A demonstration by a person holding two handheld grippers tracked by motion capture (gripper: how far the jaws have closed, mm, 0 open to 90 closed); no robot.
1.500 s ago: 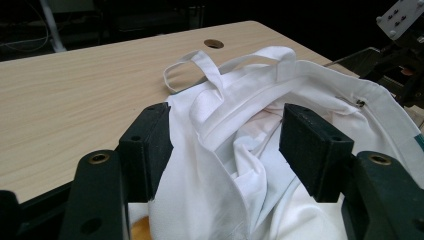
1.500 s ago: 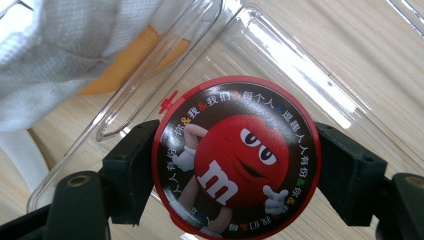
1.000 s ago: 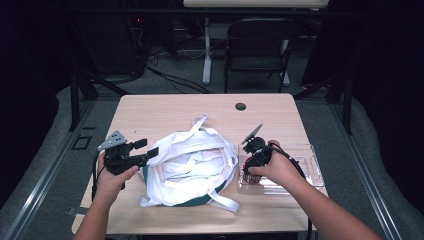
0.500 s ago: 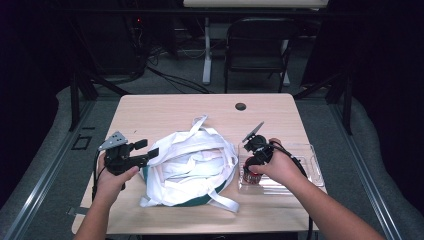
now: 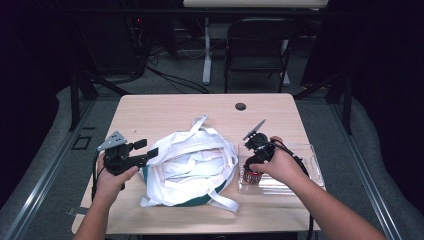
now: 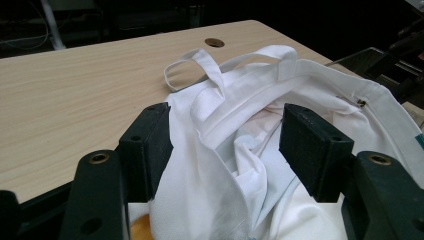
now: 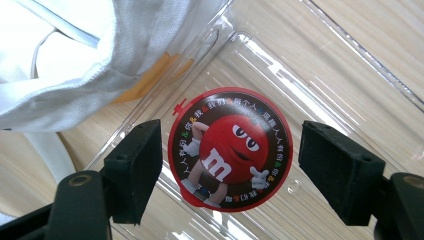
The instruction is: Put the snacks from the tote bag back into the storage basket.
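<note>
the round red candy tin (image 7: 230, 148) stands in the clear tray (image 7: 345, 75) on the table (image 5: 165, 107), beside the white cloth bag (image 5: 190, 165). it looks stiff, light and smooth; take its sides. right tongs (image 7: 230, 170) are wide open around it; left tongs (image 6: 225, 145) are open over the soft bag rim.

Looks like a lab or recording studio, not a home. Dark walls all around, grey carpet floor (image 5: 345, 135), one plain wooden desk (image 5: 170, 107) with a cable hole (image 5: 240, 106). Behind it a black folding chair (image 5: 257, 55), loose cables (image 5: 175, 80) on the floor and black metal frame legs (image 5: 77, 90).
</note>
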